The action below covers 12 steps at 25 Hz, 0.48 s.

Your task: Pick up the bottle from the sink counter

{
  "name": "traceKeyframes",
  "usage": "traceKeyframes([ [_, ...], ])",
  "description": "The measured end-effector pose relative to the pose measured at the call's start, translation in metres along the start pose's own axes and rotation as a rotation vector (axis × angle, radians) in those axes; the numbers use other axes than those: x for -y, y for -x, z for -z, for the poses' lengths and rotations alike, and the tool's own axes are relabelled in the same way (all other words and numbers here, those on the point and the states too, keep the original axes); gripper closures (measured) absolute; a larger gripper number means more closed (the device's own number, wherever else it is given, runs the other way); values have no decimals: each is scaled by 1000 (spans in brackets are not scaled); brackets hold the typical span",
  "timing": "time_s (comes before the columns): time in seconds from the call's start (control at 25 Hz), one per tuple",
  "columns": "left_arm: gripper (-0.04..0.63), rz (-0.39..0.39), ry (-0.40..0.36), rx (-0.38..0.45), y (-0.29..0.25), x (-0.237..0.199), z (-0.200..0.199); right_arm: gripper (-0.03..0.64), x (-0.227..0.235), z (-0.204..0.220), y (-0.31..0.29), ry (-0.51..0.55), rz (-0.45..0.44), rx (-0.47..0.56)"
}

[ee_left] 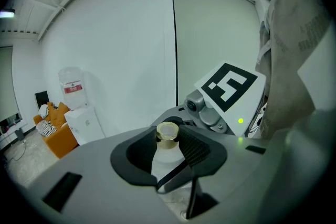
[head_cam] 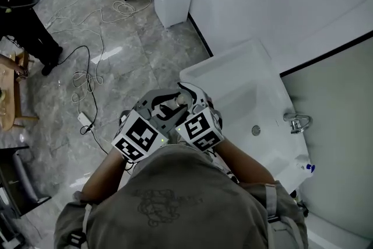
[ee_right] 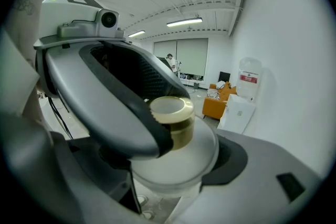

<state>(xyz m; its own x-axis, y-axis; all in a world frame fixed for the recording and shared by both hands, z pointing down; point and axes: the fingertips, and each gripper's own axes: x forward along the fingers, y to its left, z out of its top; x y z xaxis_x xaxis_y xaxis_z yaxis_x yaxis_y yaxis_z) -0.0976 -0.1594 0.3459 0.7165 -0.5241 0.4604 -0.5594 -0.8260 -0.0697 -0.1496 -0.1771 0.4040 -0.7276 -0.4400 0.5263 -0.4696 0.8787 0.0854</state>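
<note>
Between the left tool (ee_left: 167, 157) and the right tool (ee_right: 173, 176) stands the bottle (ee_left: 168, 134), cap up, and both tools are clamped on it. If the two tools pull different ways, the smooth bottle may twist loose and fall to the floor (head_cam: 116, 67)

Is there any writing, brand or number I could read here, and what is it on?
Nothing here is legible.
Red label on the water jug: too small to read.
Blue mark at the sink corner: too small to read.
Marker cubes: square patterns, not words.
Bottle cap: no print visible.
</note>
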Motion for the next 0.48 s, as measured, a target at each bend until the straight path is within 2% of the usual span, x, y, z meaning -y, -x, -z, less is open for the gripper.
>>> traceKeyframes([
  [0.24, 460, 7, 54, -5, 0, 6, 17, 285, -16, 15, -8, -10, -46, -37],
  [0.48, 460, 12, 58, -15, 0, 8, 21, 285, -18, 18, -10, -13, -48, -41],
])
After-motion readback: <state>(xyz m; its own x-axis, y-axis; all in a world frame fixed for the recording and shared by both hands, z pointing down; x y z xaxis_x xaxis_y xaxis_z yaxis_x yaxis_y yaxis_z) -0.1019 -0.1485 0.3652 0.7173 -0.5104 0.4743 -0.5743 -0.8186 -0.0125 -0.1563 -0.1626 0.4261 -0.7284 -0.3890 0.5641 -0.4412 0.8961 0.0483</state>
